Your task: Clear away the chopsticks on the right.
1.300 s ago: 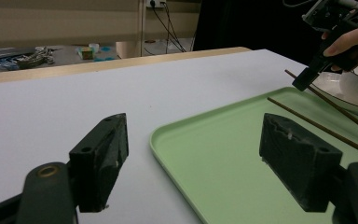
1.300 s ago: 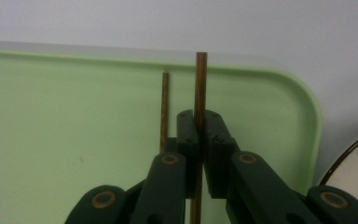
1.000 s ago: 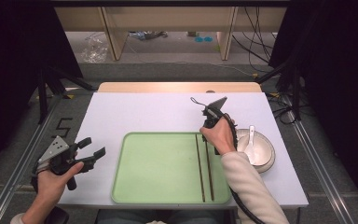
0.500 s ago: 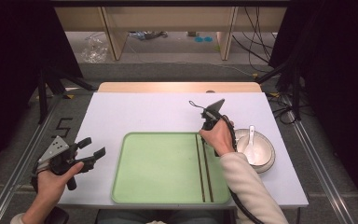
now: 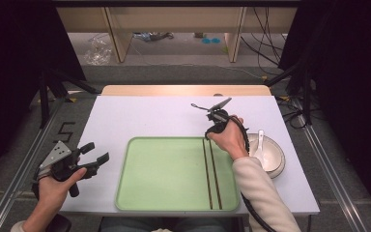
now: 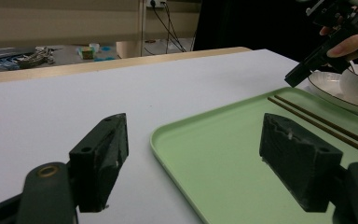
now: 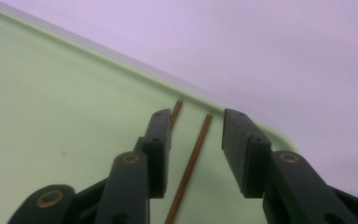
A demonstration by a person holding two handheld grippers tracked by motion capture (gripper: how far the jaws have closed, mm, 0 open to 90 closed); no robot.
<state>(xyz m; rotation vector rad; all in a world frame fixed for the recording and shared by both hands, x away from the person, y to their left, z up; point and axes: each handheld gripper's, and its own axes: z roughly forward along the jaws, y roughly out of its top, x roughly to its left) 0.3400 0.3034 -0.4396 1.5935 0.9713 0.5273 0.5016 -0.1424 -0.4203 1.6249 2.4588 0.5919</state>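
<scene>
Barely any movement over the last second: the right hand-held gripper (image 5: 206, 136) has eased down a touch at the far ends of the chopsticks (image 5: 211, 174), while the left hand-held gripper (image 5: 92, 155) sits just where it was, off the left edge of the green tray (image 5: 166, 200), jaws spread and empty.

And look at the right gripper view: jaws parted, tips low over the tray, one chopstick (image 7: 189, 166) running up between them, the other (image 7: 176, 112) peeking out behind the left jaw. Both sticks lie side by side on the tray's right part, near the white bowl (image 5: 270, 157) and spoon (image 5: 259, 143).

My read: a pick-up is coming. To do it well, centre both sticks between the jaws, or settle cleanly on one, drop until the tips nearly touch the tray, then close slowly so thin wood doesn't roll away.
</scene>
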